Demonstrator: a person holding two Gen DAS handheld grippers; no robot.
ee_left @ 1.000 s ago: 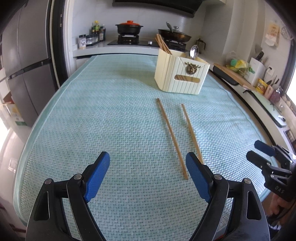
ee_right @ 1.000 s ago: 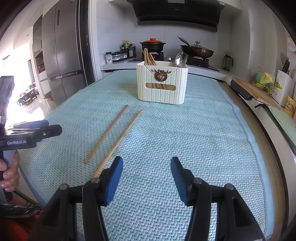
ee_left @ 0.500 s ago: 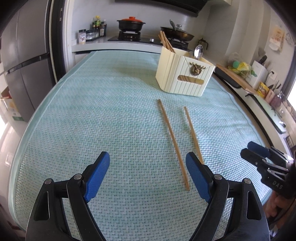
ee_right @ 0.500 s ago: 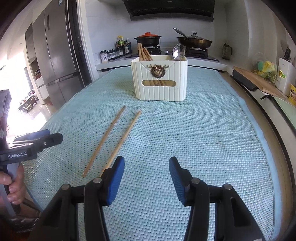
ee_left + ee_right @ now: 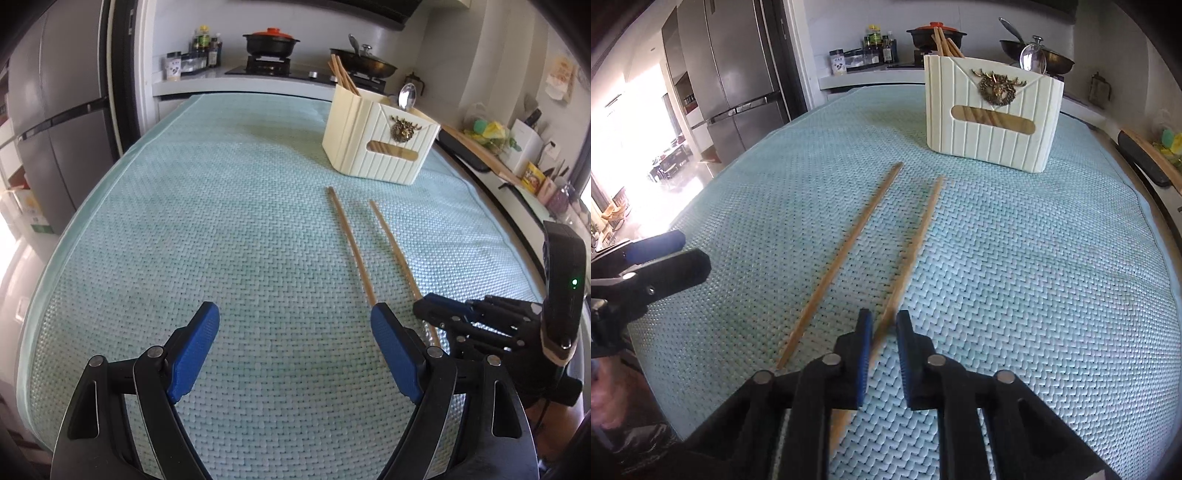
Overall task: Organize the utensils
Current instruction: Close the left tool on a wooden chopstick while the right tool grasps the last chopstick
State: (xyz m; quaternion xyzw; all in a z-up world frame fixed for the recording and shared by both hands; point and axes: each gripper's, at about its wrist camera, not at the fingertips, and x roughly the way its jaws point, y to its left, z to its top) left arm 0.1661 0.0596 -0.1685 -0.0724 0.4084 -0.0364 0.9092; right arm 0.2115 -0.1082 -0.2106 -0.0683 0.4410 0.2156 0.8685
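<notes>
Two wooden chopsticks lie side by side on the teal woven mat. My right gripper [image 5: 882,328] is low over the near end of the right chopstick [image 5: 916,243], which passes between its nearly closed jaws; a small gap still shows on each side. The left chopstick [image 5: 846,254] lies free beside it. The cream utensil holder [image 5: 991,110] stands beyond, with chopsticks and a spoon in it. My left gripper [image 5: 295,350] is open and empty above the mat, left of the chopsticks [image 5: 351,247]. The right gripper shows in the left wrist view [image 5: 436,314].
The mat [image 5: 221,240] covers a table with its edge close at the front and left. A counter with a stove, a red-lidded pot [image 5: 271,38] and a wok lies behind. A fridge [image 5: 738,74] stands at the left. A cutting board [image 5: 476,151] lies at the right.
My right gripper has moved forward and left, dropped onto the right chopstick's near end, and closed from wide open to nearly shut. The left gripper stays open and has barely moved.
</notes>
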